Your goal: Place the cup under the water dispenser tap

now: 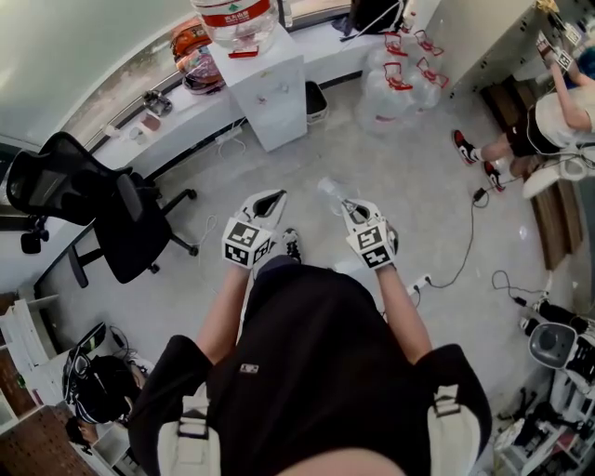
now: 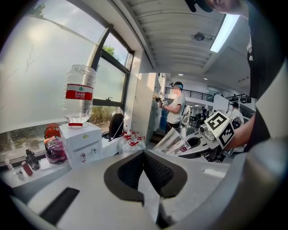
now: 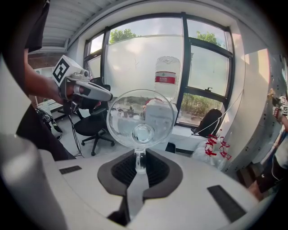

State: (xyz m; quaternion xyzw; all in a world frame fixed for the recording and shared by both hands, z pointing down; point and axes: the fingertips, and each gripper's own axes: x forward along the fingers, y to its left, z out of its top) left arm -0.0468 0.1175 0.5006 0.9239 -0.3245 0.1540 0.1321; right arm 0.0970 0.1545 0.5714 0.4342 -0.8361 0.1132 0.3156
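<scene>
Far left: black swivel office chair [image 1: 121, 218]. Ahead, against the window wall: white box-shaped water dispenser [image 1: 265, 88], with an upturned clear water bottle [image 1: 237, 19] seated on top.

Left gripper [image 1: 270, 200]: jaws pressed together, nothing between them.

Right gripper [image 1: 349, 206]: jaws clamped on the edge of a clear plastic cup [image 3: 141, 119], which is tipped on its side. The cup is held in the air over the grey floor [image 1: 409, 177], well apart from the dispenser and not under its taps.

Far right: a seated person [image 1: 548, 121].
</scene>
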